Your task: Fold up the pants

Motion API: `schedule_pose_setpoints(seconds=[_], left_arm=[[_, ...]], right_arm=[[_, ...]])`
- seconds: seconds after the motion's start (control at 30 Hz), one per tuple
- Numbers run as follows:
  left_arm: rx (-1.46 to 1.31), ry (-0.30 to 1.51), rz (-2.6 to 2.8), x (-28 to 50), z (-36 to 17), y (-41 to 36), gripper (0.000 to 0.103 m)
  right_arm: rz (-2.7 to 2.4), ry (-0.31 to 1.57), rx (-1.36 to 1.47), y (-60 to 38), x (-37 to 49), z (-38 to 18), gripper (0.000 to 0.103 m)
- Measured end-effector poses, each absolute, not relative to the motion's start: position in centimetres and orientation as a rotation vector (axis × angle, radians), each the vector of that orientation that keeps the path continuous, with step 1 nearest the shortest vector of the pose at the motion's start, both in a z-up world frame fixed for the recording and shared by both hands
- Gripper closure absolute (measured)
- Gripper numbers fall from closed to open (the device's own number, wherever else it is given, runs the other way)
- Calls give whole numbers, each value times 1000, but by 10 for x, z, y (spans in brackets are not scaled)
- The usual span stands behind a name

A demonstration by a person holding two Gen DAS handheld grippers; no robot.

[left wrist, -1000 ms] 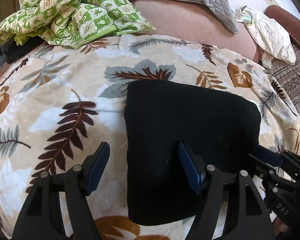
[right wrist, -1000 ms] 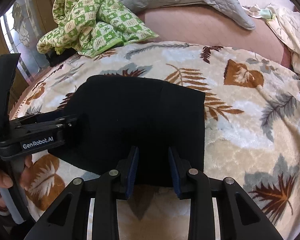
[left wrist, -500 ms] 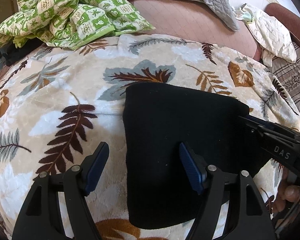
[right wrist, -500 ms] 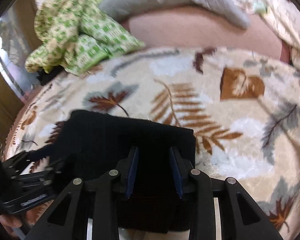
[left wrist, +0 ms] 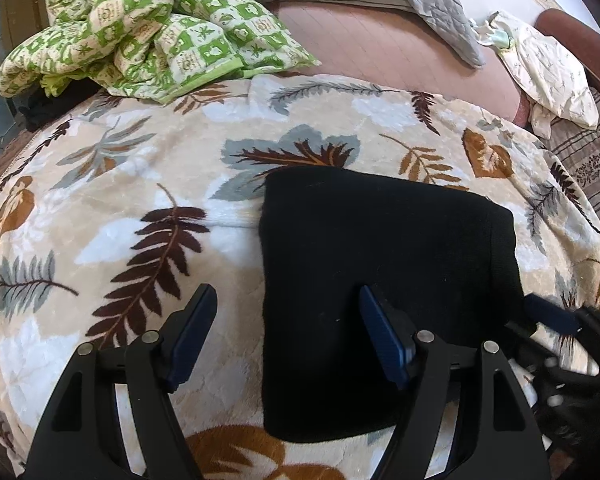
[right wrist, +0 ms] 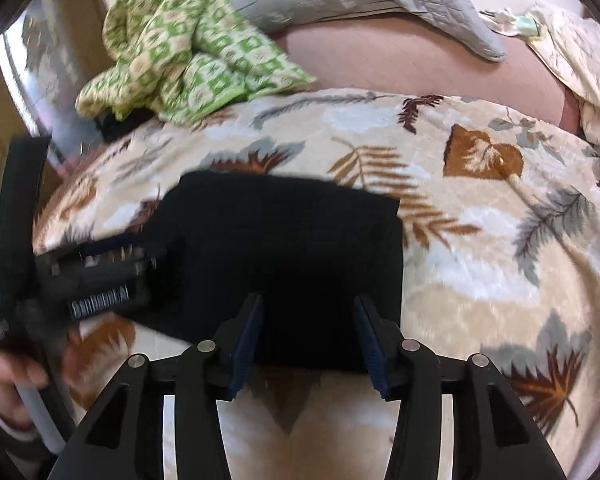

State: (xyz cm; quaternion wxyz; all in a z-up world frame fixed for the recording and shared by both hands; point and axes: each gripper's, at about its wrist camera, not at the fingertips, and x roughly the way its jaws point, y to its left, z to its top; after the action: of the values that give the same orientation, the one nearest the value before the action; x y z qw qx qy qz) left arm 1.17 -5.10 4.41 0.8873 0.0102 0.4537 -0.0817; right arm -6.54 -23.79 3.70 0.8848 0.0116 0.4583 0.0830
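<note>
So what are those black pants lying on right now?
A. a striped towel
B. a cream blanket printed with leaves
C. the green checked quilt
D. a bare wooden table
B: the folded black pants lie flat on the cream leaf-print blanket, whose leaves show on every side of them; the green checked quilt sits bunched farther back, apart from the pants.
</note>
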Motion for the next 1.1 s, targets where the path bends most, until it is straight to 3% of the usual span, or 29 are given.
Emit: schedule_pose_setpoints(seconds=[0.23, 0.37, 0.5, 1.1], left_arm=[[43, 891, -150, -9, 60, -49, 29], [70, 841, -138, -23, 71, -50, 26], [55, 792, -126, -39, 85, -46, 21], [26, 699, -121, -85, 116, -37, 21]], right_arm=[[156, 914, 59, -238, -71, 50, 53], [127, 852, 64, -237, -80, 64, 40], [94, 820, 95, -239, -86, 73, 36], [76, 741, 79, -230, -127, 105, 23]])
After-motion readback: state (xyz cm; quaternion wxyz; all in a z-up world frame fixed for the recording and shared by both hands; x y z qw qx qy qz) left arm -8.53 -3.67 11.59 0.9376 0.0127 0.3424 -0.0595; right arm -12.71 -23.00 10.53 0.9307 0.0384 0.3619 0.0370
